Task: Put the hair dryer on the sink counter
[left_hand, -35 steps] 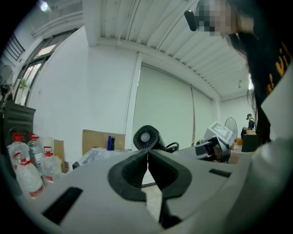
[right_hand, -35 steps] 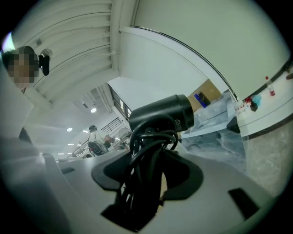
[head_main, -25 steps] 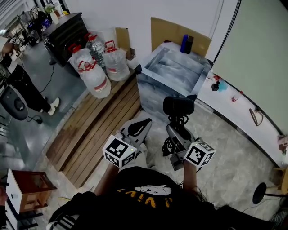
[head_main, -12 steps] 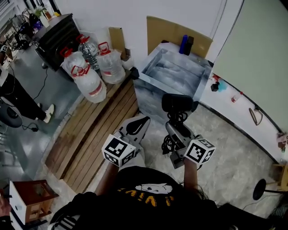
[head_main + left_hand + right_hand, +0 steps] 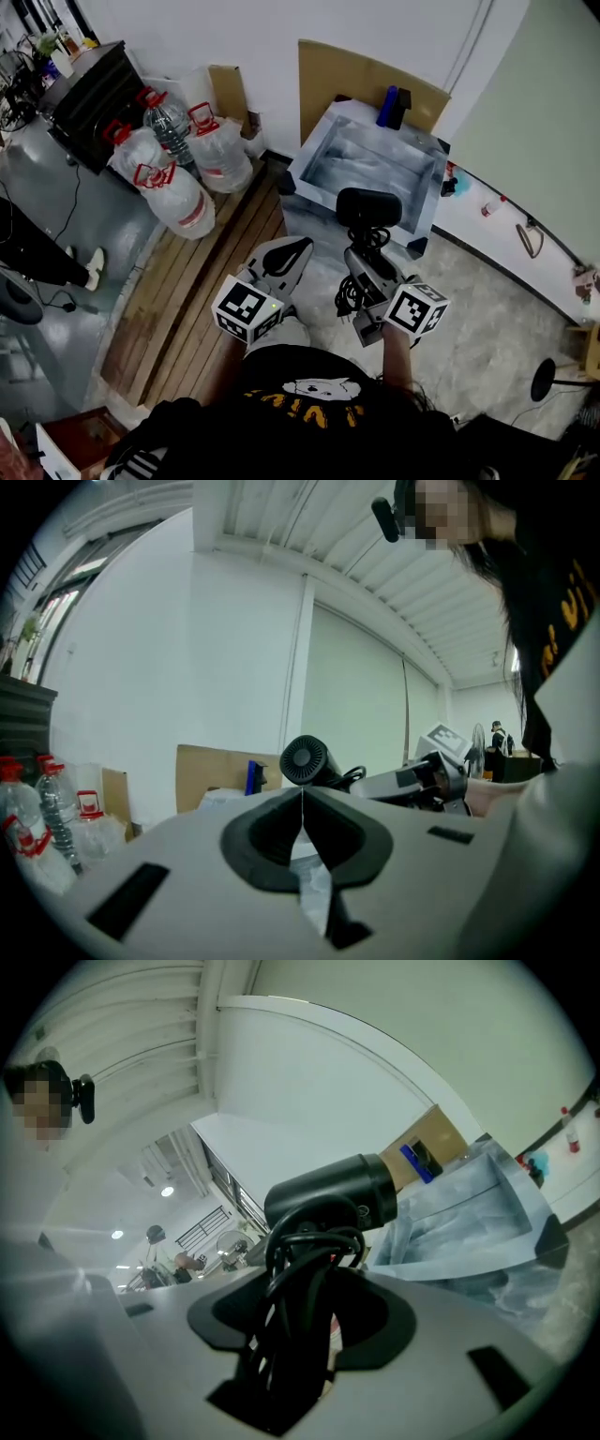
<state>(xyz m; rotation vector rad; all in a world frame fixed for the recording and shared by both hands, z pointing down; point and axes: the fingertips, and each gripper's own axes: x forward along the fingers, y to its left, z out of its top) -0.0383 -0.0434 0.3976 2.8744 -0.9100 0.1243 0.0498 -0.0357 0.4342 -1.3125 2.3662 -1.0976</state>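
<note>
Clamping the matte black cylindrical hair dryer (image 5: 368,208) by its cord-wrapped handle, the right gripper (image 5: 362,259) is holding it aloft near the grey marbled rectangular sink counter (image 5: 298,174); the left gripper (image 5: 300,247) is hovering alongside, jaws together, empty

— Where is the sink tabletop (image 5: 438,176)?
— Ahead, against the wall. A cardboard sheet (image 5: 347,73) stands behind it, and a bottle (image 5: 385,105) stands on its back edge.
— And to its left?
— Water jugs (image 5: 173,180) sit on wooden planks (image 5: 202,272), with a cabinet (image 5: 89,89) behind them, further left.
— The hair dryer (image 5: 368,208)?
— Between the right gripper's (image 5: 364,267) jaws, just before the sink's near edge. The left gripper (image 5: 295,253) is beside it, on the left.
</note>
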